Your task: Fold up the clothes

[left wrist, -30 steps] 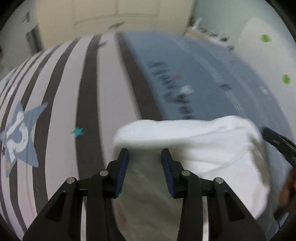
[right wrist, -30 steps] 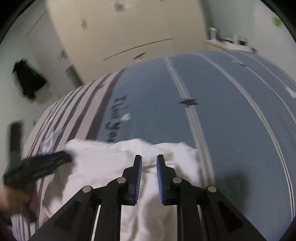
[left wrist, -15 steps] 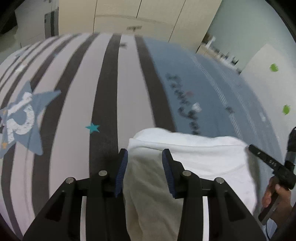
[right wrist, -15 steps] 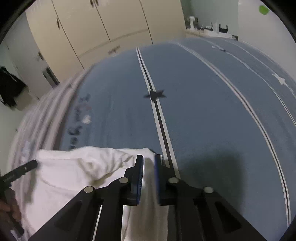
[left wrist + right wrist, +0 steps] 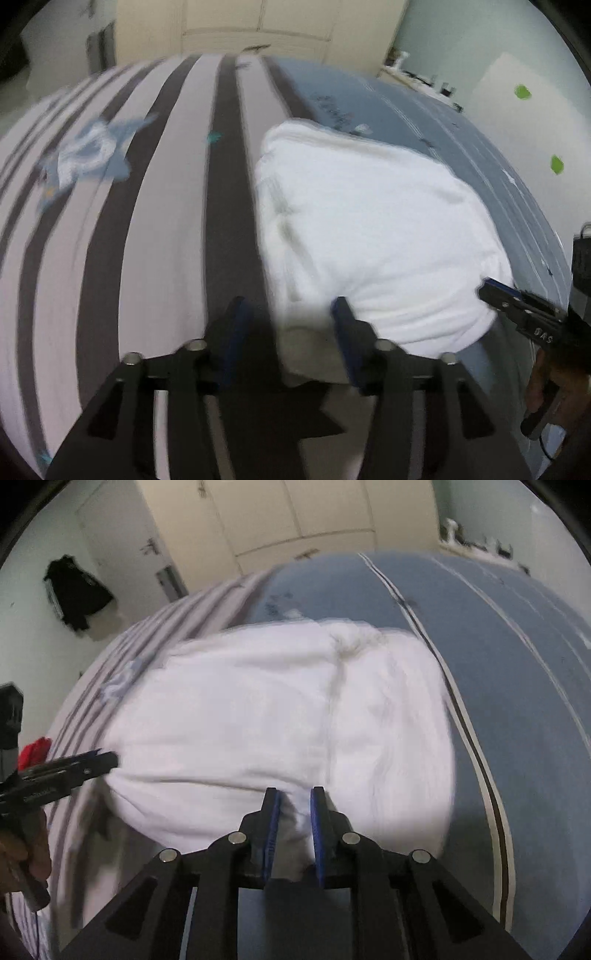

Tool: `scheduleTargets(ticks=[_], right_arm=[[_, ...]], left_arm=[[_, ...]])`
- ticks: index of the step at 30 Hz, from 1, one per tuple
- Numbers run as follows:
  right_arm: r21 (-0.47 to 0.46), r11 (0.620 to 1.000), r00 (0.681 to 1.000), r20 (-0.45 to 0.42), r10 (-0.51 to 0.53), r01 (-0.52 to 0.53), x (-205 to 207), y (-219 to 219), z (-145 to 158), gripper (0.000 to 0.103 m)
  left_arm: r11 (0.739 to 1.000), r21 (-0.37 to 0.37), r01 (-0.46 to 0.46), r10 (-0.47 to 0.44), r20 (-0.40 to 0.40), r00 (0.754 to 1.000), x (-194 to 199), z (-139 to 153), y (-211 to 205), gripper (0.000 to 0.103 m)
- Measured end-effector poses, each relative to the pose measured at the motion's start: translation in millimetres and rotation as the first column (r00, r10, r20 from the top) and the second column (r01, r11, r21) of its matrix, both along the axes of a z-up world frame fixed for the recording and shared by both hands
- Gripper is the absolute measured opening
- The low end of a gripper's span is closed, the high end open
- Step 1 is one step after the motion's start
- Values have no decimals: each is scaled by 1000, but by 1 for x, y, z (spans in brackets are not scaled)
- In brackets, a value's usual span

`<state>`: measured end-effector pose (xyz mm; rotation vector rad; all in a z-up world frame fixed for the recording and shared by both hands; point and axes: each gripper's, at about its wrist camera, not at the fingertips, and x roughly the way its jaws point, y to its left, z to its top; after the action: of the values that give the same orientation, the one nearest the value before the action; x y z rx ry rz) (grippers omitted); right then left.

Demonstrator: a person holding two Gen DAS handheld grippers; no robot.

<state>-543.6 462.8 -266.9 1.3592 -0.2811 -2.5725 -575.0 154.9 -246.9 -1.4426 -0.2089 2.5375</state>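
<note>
White cloth, a folded garment (image 5: 373,236), lies in a soft heap on the bed (image 5: 147,236), where the cover's grey and pale stripes meet its blue half. My left tool (image 5: 290,325) points down at the heap's near left corner; its jaws have just been opening and now stand apart, the corner lying loose between them, and the blue pads (image 5: 341,332) do not press it. My right tool (image 5: 294,823) sits at the near edge of the garment (image 5: 280,716) with its jaws close together, pinching a fold of white fabric between the blue pads (image 5: 271,827). Each camera catches the other tool at the picture's side, with my hand (image 5: 22,853) around its handle. Cream cupboard doors (image 5: 295,513) stand beyond the bed. Both views are blurred
</note>
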Motion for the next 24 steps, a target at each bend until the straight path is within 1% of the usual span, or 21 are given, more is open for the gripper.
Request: scheduleTargets(ticks=[1,2,4,5,7,8,9,10,11,12,13,14,18,19,21,24], right_arm=[[-31,999,1000,13,-21,21,3,9,-3,12],[-34,999,1000,16,-18,19,6,12,0,11],[-40,999,1000,23,-13,14,11,18,5,12],[-42,999,1000,26,-11,12,13,21,7,14],[-28,999,1000,16,-17,17,16,22,22,20],[-24,999,999,12,-30,31,15,27,29,23],[-21,999,999,8,-44,44,14,32,36,37],[-18,997,997,-2,-73,73,14,40,40,56],[-26,993,993,8,-116,116,9,51,39,64],[-33,987,987,19,-158,159,5,62,38,78],[-39,979,979,31,-200,202,0,73,37,83],[-45,969,969,42,-242,243,-4,84,36,83],[-71,966,965,95,-243,250,-20,90,23,83],[-59,971,968,105,-226,233,-25,85,19,83],[-48,975,971,119,-209,216,-28,78,12,83],[-38,979,972,132,-194,201,-32,69,3,87]], left_arm=[[1000,20,-14,13,10,1000,2,-3,-6,61],[999,34,-20,19,17,1000,3,-4,-9,61],[999,35,-11,11,3,1000,4,6,-7,61],[1000,28,-10,10,-15,1000,4,13,-7,61],[1000,11,-17,17,-61,998,3,28,-10,63],[1000,14,-23,24,-76,997,1,34,-13,72],[999,17,-34,35,-83,996,-3,37,-16,85],[998,20,-52,54,-79,995,-7,38,-20,87],[997,28,-72,74,-75,994,-9,37,-24,87],[996,36,-86,88,-63,994,-15,35,-26,87],[995,38,-95,97,-41,994,-21,31,-26,87],[994,39,-100,101,-21,995,-27,28,-25,87],[995,41,-87,85,35,996,-49,10,-13,87],[995,44,-86,84,49,995,-53,6,-11,87],[994,83,-75,70,66,995,-59,-1,-4,87],[994,101,-50,42,79,996,-61,-6,11,87]])
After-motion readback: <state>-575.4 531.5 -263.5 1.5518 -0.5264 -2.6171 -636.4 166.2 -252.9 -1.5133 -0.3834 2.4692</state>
